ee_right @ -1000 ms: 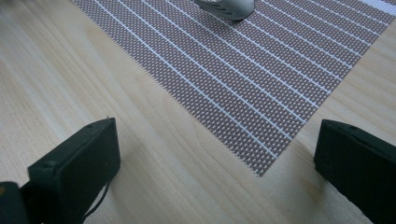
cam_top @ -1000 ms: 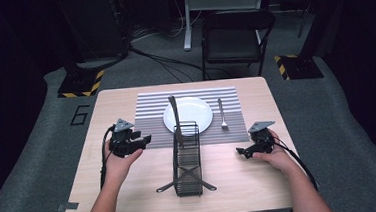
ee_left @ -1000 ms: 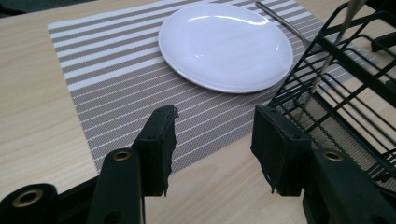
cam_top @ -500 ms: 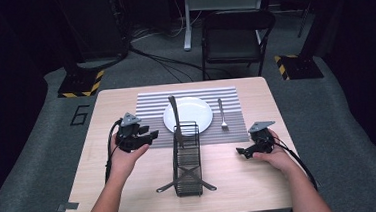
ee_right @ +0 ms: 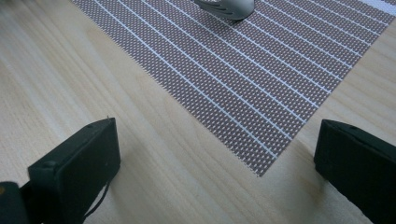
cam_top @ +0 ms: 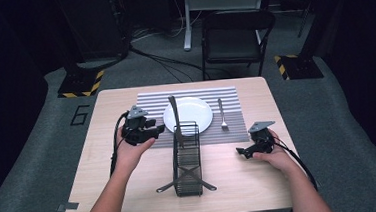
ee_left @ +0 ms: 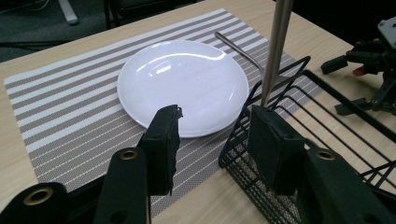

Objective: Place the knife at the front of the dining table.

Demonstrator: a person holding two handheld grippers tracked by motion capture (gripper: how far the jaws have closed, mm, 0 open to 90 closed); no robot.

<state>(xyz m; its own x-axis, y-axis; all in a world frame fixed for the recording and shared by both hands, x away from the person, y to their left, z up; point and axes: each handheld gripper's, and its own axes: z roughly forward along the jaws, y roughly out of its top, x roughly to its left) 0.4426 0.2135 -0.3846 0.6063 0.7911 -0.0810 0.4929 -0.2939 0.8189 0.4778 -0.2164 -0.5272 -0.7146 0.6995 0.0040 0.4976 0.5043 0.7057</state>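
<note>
Lifted toward the wire rack point(cam_top: 185, 159) since before, the left gripper point(cam_top: 153, 132) is seen unclenched and empty over the wooden table point(cam_top: 99, 157), while the right gripper point(cam_top: 243, 151) is parked wide open.

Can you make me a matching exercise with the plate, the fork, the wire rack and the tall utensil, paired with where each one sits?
Things:
1. white plate
2. fork
3. black wire rack
4. tall metal utensil

Places:
A. standing upright in the rack
B. lying on the mat, right of the plate
C. middle of the striped placemat
D. on the bare wooden table, nearer the person than the plate

Pairs: 1-C, 2-B, 3-D, 4-A
</note>
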